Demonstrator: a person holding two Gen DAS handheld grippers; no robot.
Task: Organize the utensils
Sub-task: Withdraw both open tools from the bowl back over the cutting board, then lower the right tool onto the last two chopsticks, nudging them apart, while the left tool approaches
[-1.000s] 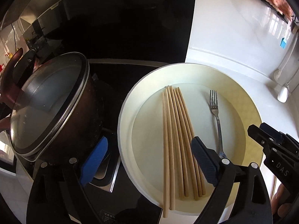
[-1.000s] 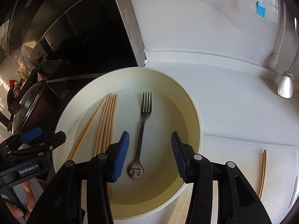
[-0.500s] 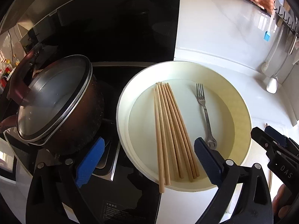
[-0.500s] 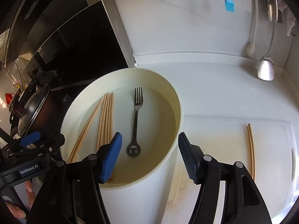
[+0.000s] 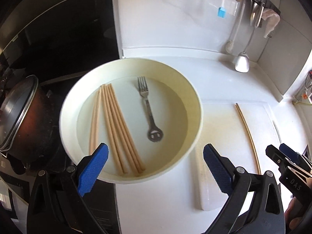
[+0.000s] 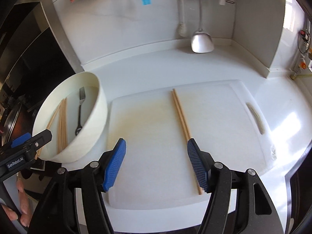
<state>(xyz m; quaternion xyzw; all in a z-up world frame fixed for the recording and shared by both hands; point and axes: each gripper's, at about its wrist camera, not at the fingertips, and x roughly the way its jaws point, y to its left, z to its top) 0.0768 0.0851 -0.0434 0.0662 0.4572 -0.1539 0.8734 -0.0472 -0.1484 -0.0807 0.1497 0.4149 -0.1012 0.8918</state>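
A white bowl (image 5: 197, 117) holds several wooden chopsticks (image 5: 117, 126) and a metal fork (image 5: 149, 109). My left gripper (image 5: 156, 148) hovers open over the bowl's near rim with nothing between its pads. Right of the bowl, a pair of chopsticks (image 6: 180, 113) lies on a white cutting board (image 6: 152, 120). My right gripper (image 6: 156, 142) hangs above the board's near half. Its jaws are opening and nothing is between them. The pair's near end passes under the right finger (image 6: 197, 161). The bowl (image 6: 99, 113) sits at the left of the right wrist view.
A dark pot with a glass lid (image 5: 21, 117) stands on the black hob left of the bowl. A ladle (image 6: 200, 42), a blue brush (image 6: 145, 0) and other utensils hang on the back wall. A wall corner (image 6: 273, 39) bounds the counter at the right.
Both views have swung to the right: the pot slid towards the left edge, and the cutting board with its chopstick pair came into full view. The right gripper's jaws have widened.
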